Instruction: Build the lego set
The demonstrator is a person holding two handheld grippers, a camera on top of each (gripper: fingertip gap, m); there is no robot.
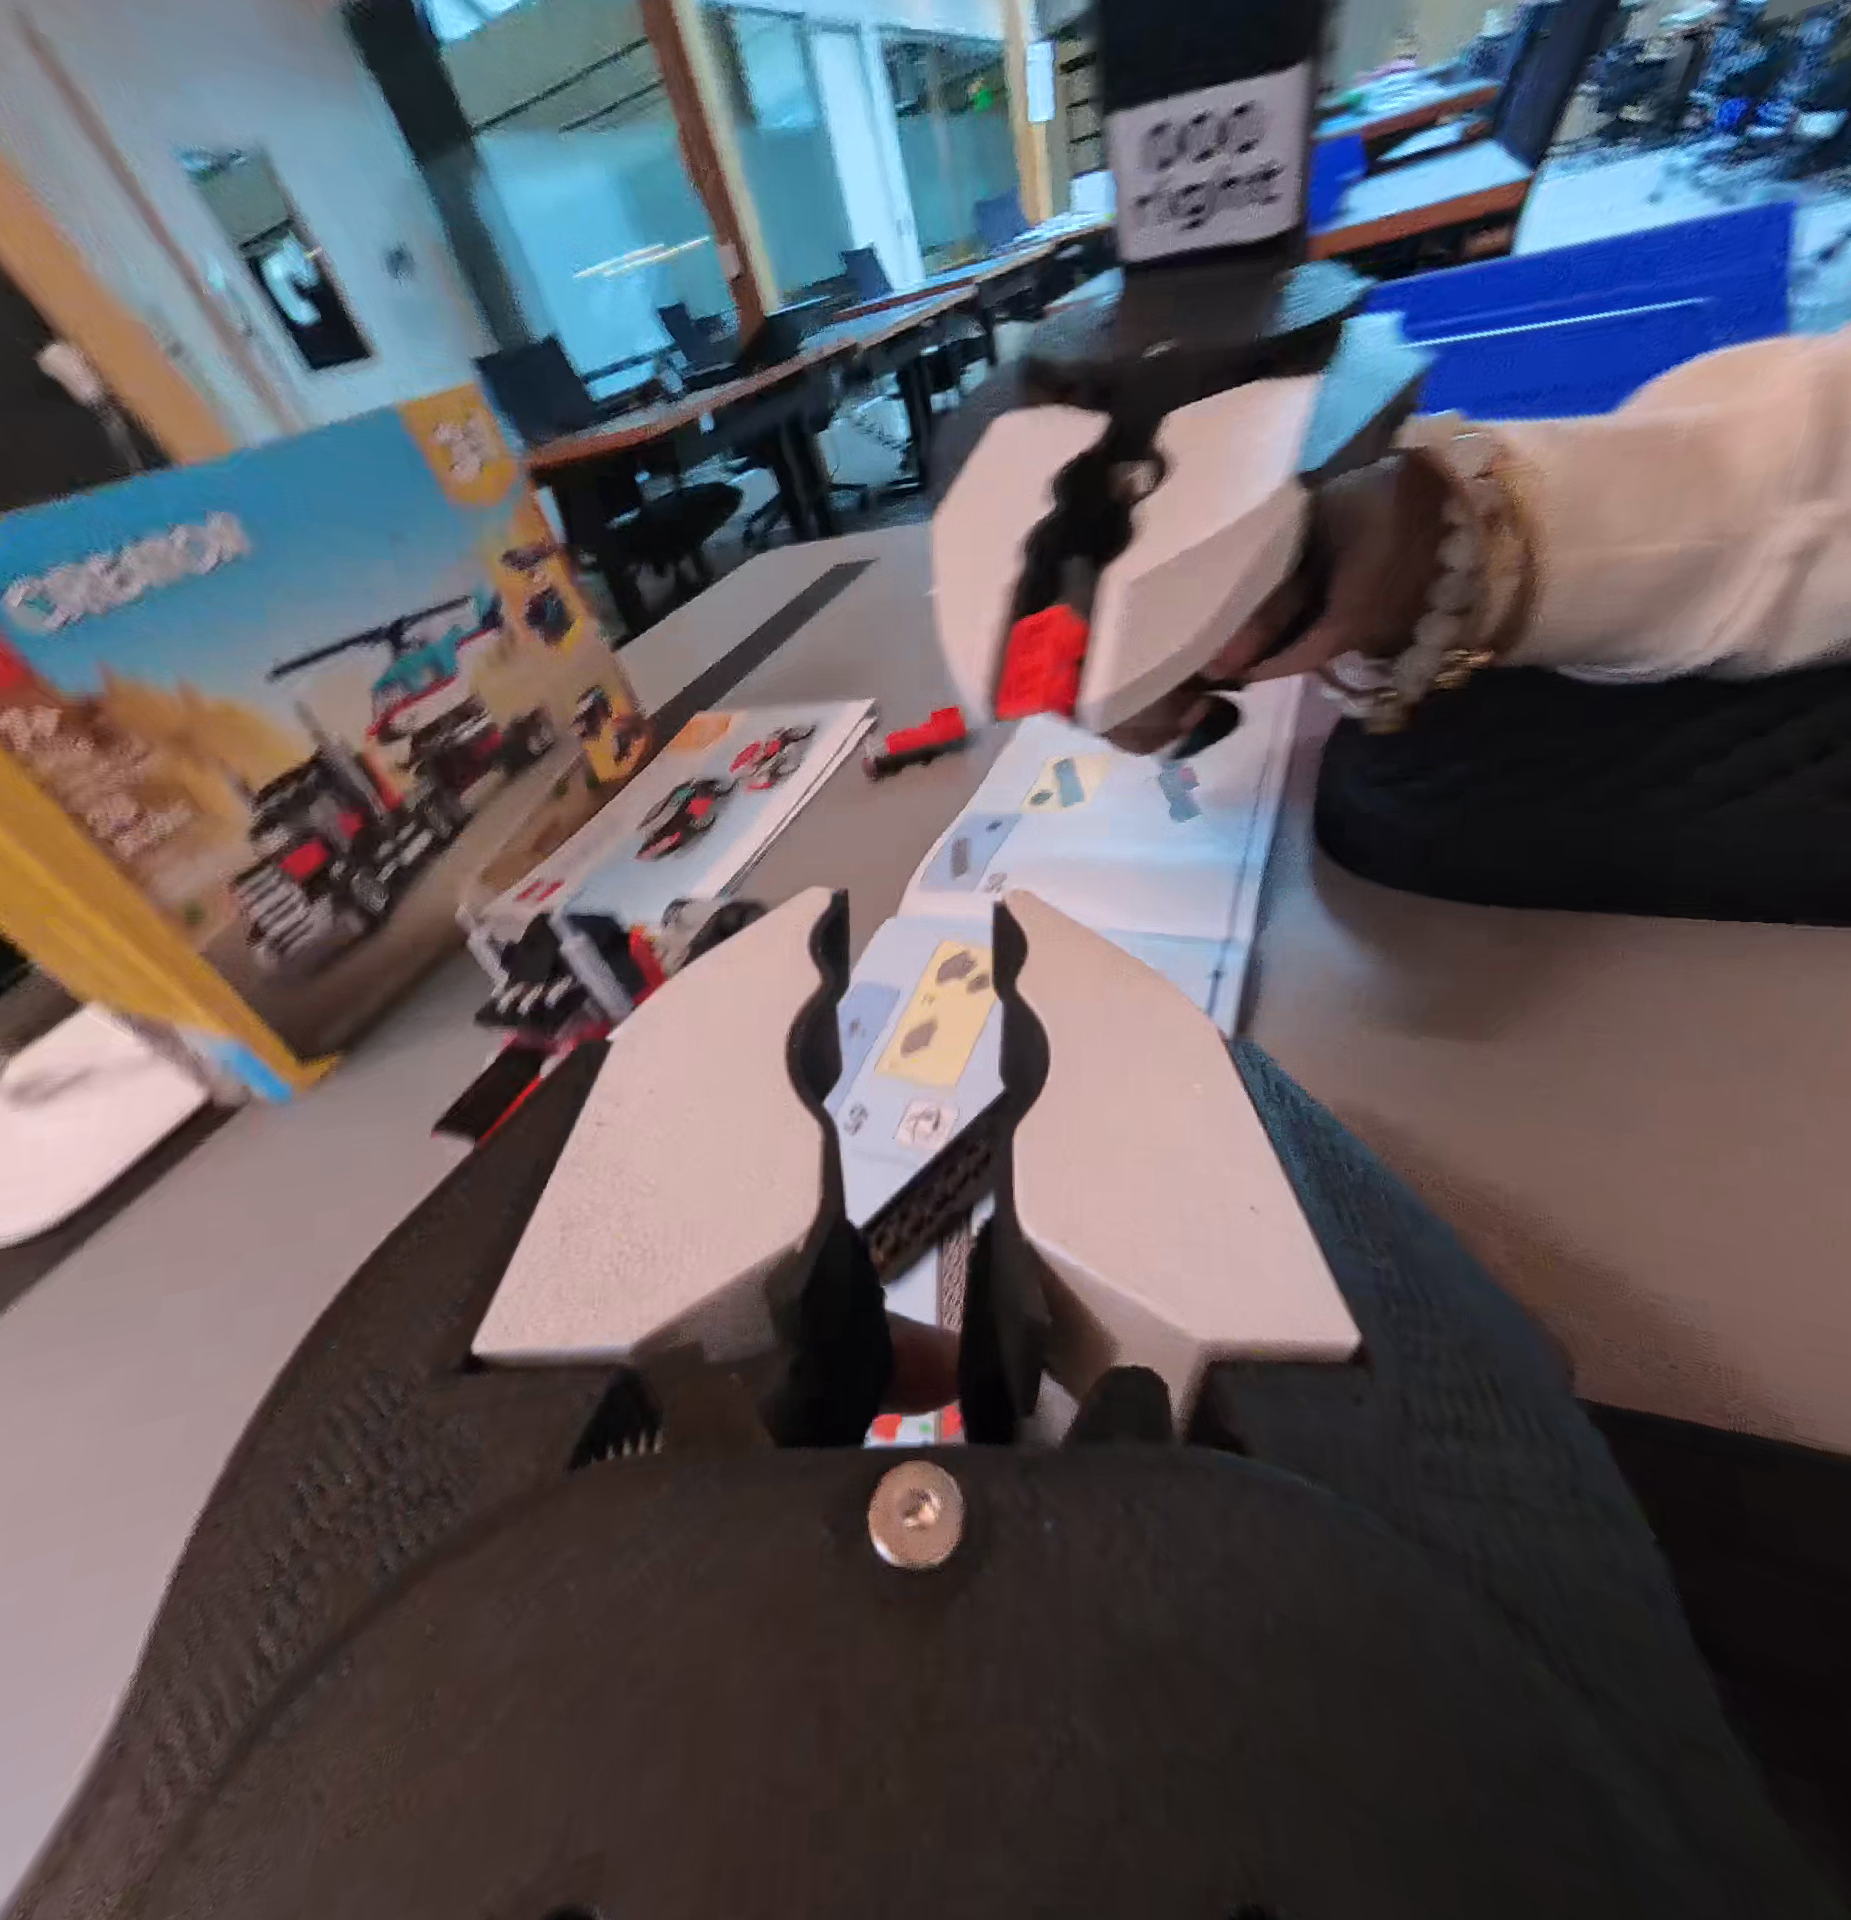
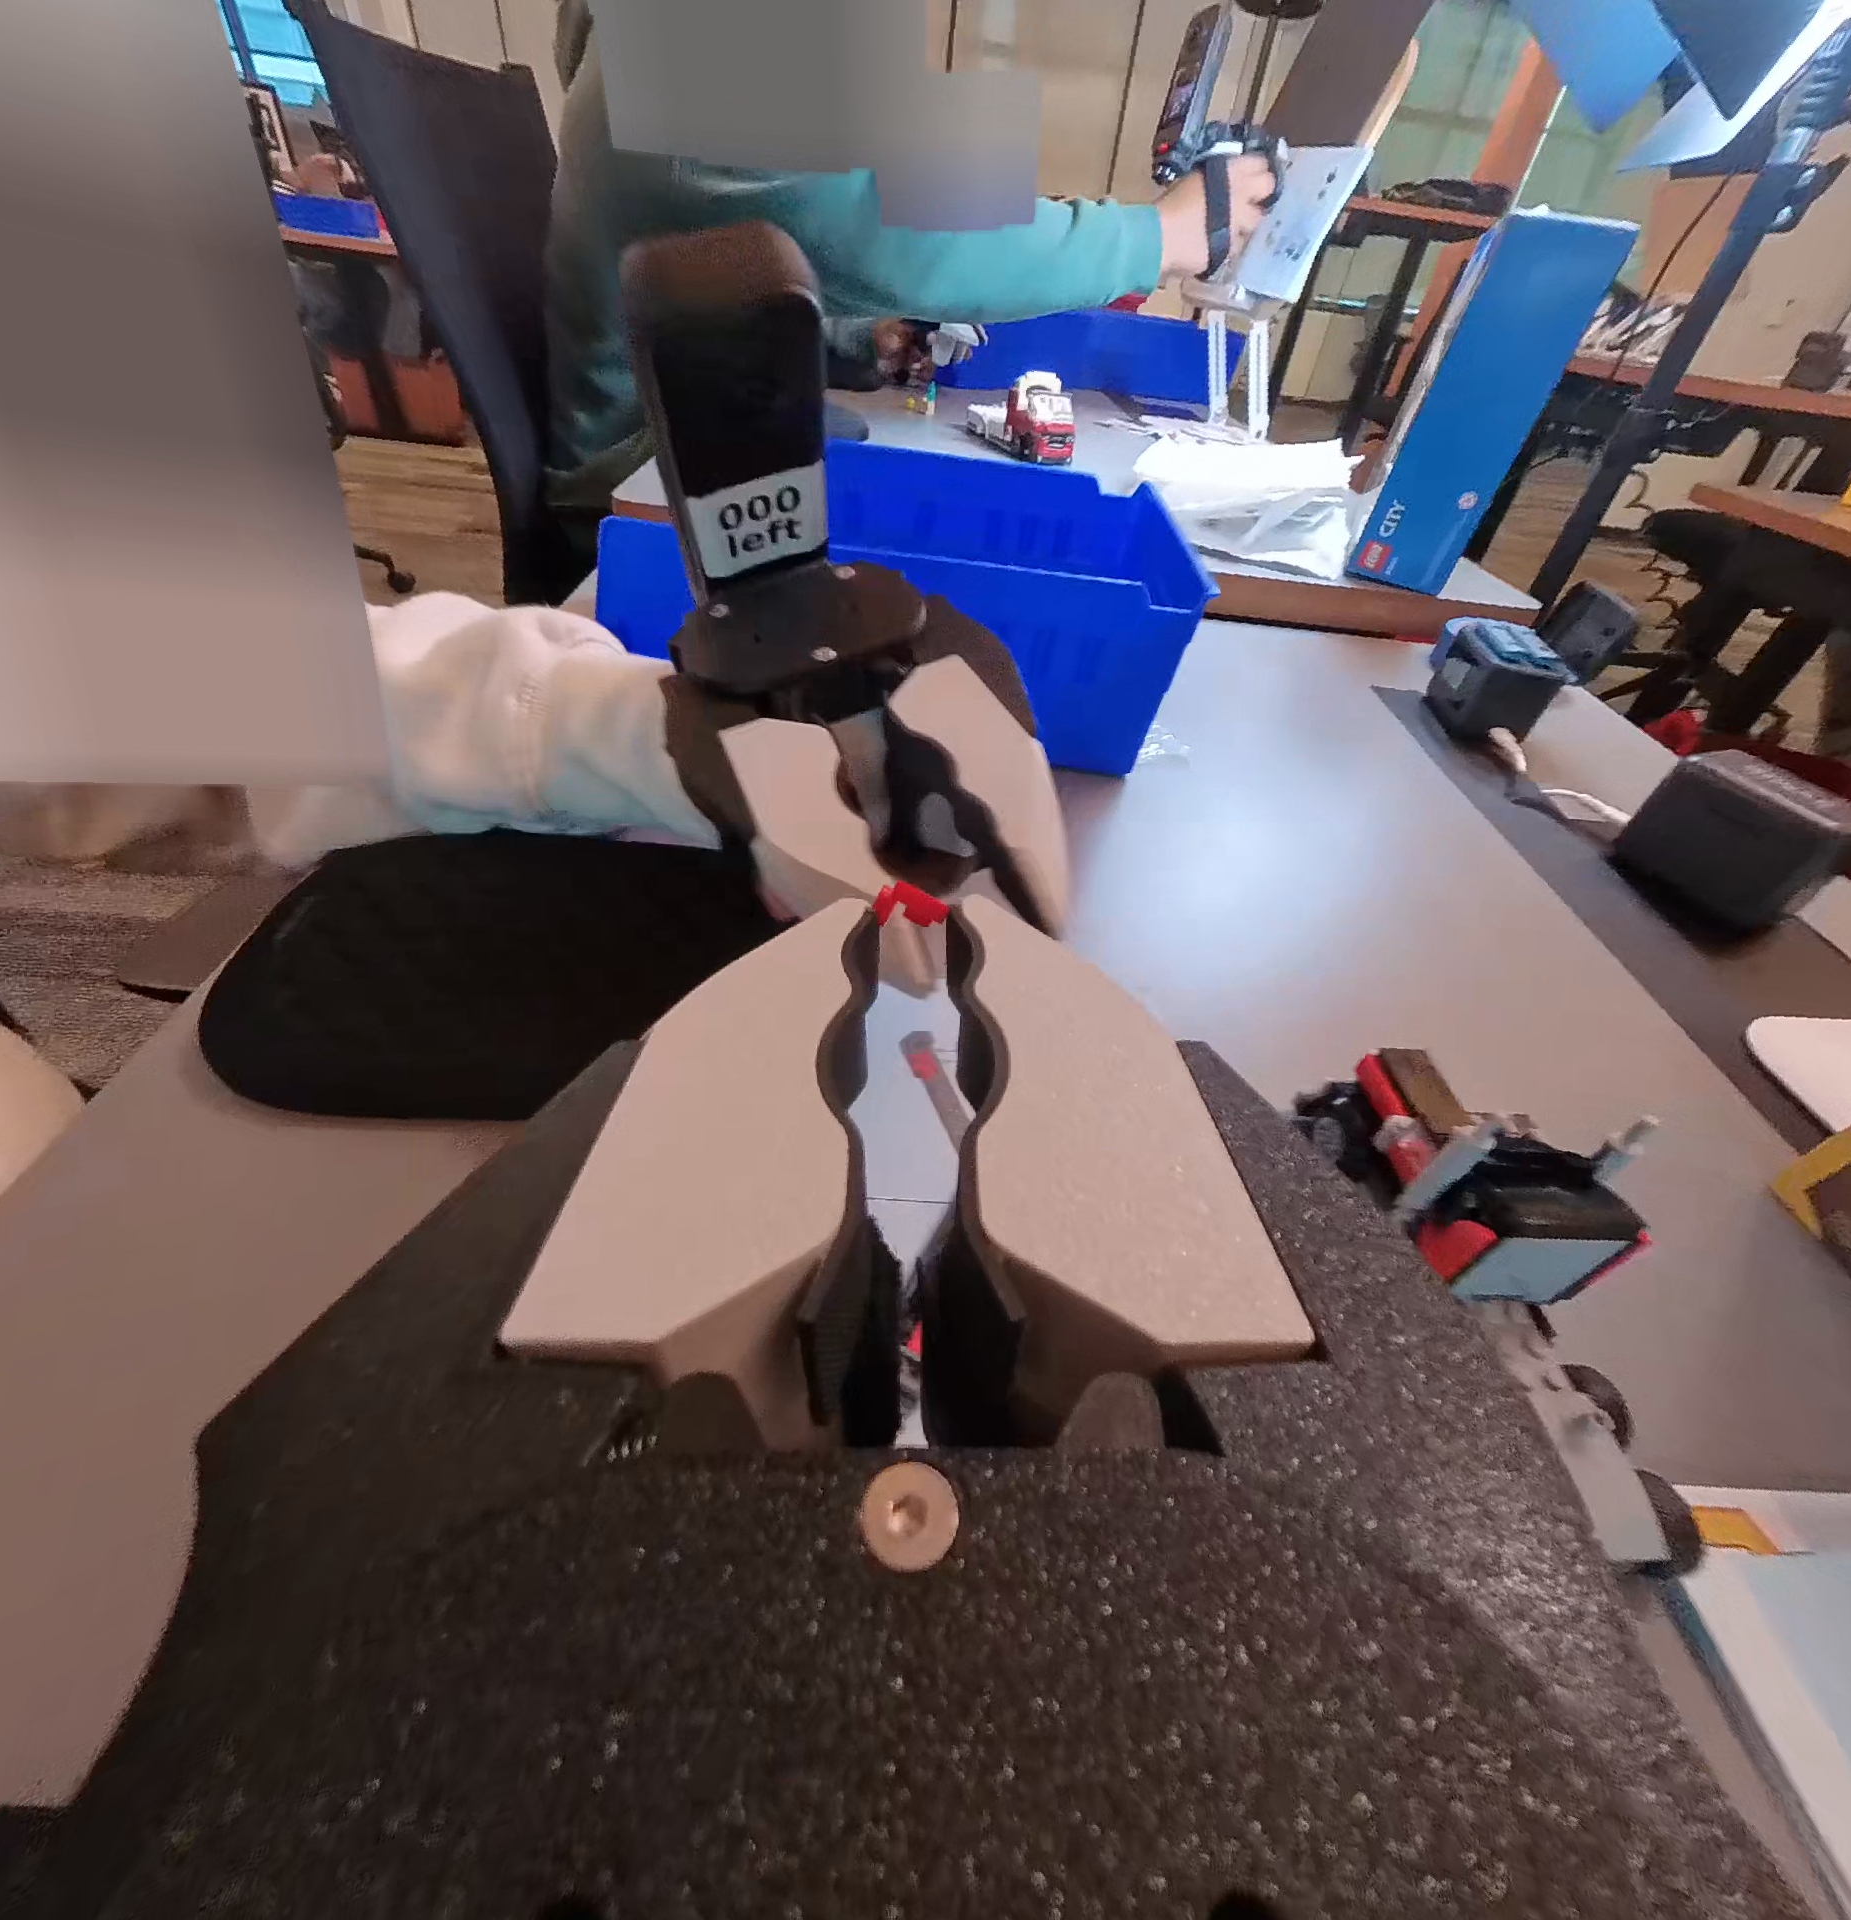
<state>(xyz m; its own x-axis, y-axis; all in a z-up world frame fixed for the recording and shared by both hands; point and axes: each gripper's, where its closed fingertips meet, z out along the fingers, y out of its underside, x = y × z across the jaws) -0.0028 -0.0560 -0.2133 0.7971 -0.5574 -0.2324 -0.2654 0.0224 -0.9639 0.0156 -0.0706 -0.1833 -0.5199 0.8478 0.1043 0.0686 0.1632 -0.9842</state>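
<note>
Two labelled boxes: colourful set box [image 1: 277, 727], blue box [image 2: 1492, 395].

Right hand-held gripper [image 2: 908, 914] in foreground, fingers nearly closed, pinching a small red piece [image 2: 908, 902] at the tips. Left hand-held gripper [image 2: 936, 883] directly opposite, tips angled down and close against the red piece; contact not certain, and its grip state not discernible. White sleeve [image 2: 516, 717] behind the left unit, above a black pad [image 2: 433, 977] on the grey table [image 2: 1264, 883]. Partly built lego vehicle [image 2: 1472, 1195], red, black and grey, on the table to the right, well apart from both units. Blue bin [image 2: 1004, 603] behind. Small grey-and-red part [image 2: 931, 1081] visible on a pale sheet through the gap between the fingers.
</note>
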